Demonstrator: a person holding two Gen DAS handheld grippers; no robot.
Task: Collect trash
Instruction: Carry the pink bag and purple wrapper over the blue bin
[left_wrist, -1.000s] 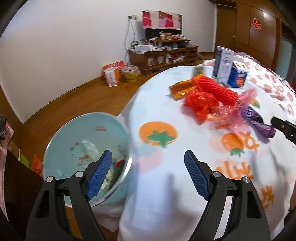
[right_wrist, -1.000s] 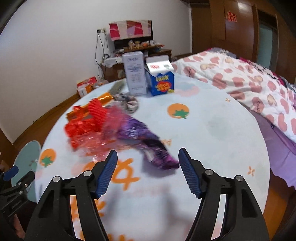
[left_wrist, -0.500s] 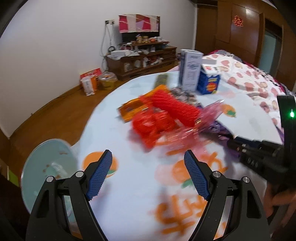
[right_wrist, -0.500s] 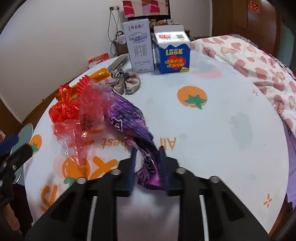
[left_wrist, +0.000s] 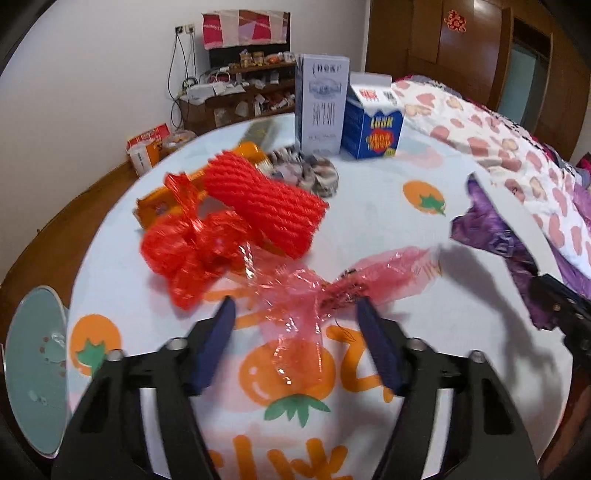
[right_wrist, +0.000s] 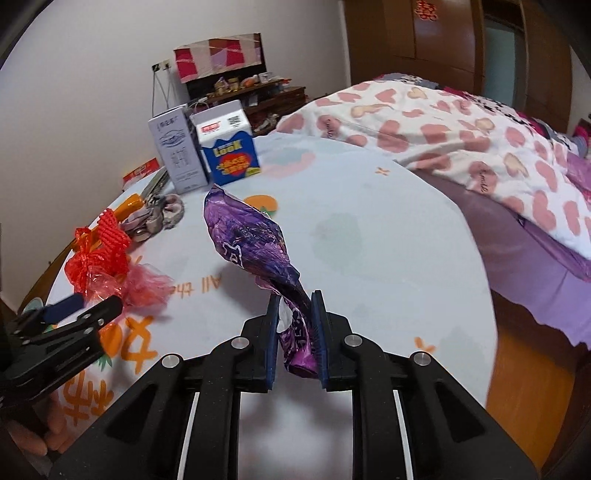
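White walls, a wooden floor and a bed with a heart-pattern cover surround the round worktop, whose cloth has orange fruit prints. On it the right tool is clamped on the lower end of a purple wrapper, lifted off the cloth. The left tool is closing, with pink film between its pads, not yet pressed. Red netting lies just behind the film. Two cartons stand farther back. A bin is cut off at the left edge.
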